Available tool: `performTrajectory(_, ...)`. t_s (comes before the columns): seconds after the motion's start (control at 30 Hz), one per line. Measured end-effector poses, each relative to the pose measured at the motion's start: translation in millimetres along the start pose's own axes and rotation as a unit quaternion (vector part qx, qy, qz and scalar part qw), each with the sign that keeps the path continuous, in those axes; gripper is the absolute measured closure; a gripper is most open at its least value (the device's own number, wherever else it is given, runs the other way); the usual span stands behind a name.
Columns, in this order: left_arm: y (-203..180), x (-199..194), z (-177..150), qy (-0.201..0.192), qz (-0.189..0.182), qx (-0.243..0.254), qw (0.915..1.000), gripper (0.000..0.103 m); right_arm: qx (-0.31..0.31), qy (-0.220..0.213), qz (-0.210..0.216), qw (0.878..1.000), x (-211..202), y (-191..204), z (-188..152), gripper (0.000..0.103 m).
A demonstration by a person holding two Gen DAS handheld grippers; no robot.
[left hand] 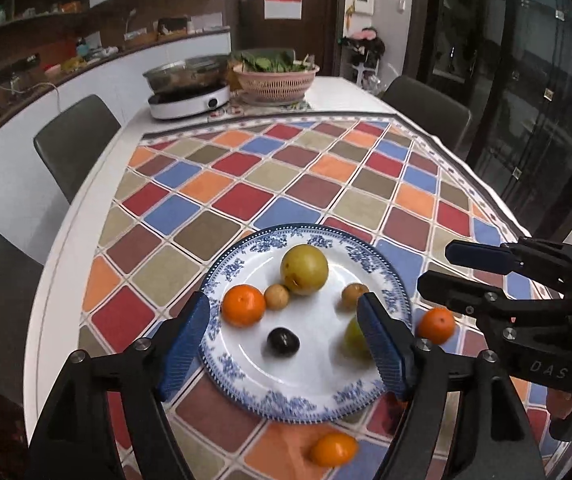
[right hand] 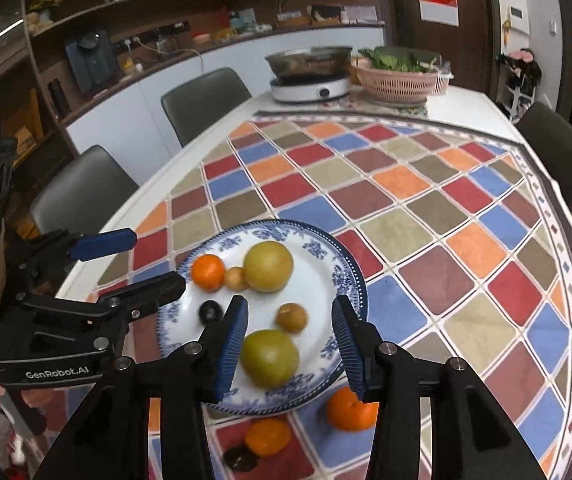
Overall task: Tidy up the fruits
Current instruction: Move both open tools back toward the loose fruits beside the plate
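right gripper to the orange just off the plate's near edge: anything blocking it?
Nothing visible. The orange lies on the tablecloth beside the plate rim, just below the open, empty right gripper. Nearest neighbours, a second orange and a dark fruit, lie apart from it.

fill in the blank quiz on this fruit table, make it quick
1. The plate has a white middle and a ___ patterned rim.
2. Only ___ tangerine lies on the plate.
3. The loose tangerines on the cloth number ___.
4. The basket of greens at the far end is ___.

Missing words: blue; one; two; pink
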State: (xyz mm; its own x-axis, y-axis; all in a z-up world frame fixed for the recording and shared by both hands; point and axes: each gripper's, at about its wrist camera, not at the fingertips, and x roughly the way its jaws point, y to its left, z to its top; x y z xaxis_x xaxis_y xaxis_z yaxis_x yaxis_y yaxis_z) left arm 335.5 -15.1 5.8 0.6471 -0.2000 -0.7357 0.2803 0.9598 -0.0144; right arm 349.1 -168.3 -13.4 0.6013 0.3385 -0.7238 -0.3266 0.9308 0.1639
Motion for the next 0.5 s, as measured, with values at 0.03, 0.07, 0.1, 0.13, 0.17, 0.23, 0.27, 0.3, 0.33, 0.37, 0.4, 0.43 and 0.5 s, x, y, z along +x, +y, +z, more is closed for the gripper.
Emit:
performTrajectory(0.03,-0.8,-5.0,-1.5,-0.003,0.002,0.001,1.0,0.026,-0.002,-0.004,-0.002,1.0,-4.5,2.5,-1.1,0.058)
performTrajectory(0.07,-1.8,-11.9,-3.7,-0.008,0.005,0.001,1.0,0.025,-0.005,-0.009,-0.004,1.0,-10.4,5.2,-2.8,0.058)
performTrajectory(0.1,-2.8,-19.4,-6.4,-0.015,0.007,0.003,0.9999,0.023,-0.007,-0.013,-0.006,1.0,-15.7,7.6,-4.7,0.058)
performTrajectory(0.13,-3.6,-26.0,-9.0,-0.021,0.01,0.005,0.9997,0.023,-0.008,-0.017,-0.008,1.0,-20.9,10.4,-6.7,0.058)
performTrajectory(0.17,-3.8,-31.2,-11.5,-0.025,0.013,0.006,0.9996,0.022,-0.008,-0.021,-0.008,1.0,-26.3,13.3,-9.1,0.058)
performTrajectory(0.23,-5.1,-43.6,-17.1,-0.034,0.017,0.009,0.9992,0.021,-0.009,-0.026,-0.009,1.0,-34.6,18.5,-14.4,0.058)
performTrajectory(0.27,-5.8,-49.3,-20.5,-0.039,0.017,0.009,0.9991,0.02,-0.01,-0.028,-0.009,1.0,-38.9,21.7,-17.8,0.058)
performTrajectory(0.3,-6.4,-55.2,-24.1,-0.043,0.017,0.009,0.9989,0.019,-0.01,-0.03,-0.009,0.999,-42.2,24.5,-20.7,0.058)
performTrajectory(0.33,-7.0,-59.5,-27.1,-0.045,0.017,0.01,0.9988,0.019,-0.011,-0.032,-0.01,0.999,-45.7,27.4,-24.1,0.058)
performTrajectory(0.37,-7.8,-63.7,-30.2,-0.047,0.017,0.011,0.9987,0.019,-0.011,-0.033,-0.011,0.999,-49.1,30.1,-27.5,0.058)
performTrajectory(0.4,-8.4,-67.3,-33.4,-0.049,0.017,0.012,0.9986,0.019,-0.011,-0.034,-0.01,0.999,-51.7,32.2,-29.9,0.058)
performTrajectory(0.43,-8.8,-71.2,-36.5,-0.051,0.015,0.011,0.9985,0.019,-0.01,-0.035,-0.009,0.999,-54.4,34.3,-33.2,0.058)
performTrajectory(0.5,-7.7,-77.5,-42.0,-0.055,0.012,0.007,0.9984,0.018,-0.007,-0.038,-0.009,0.999,-60.1,38.7,-39.8,0.058)
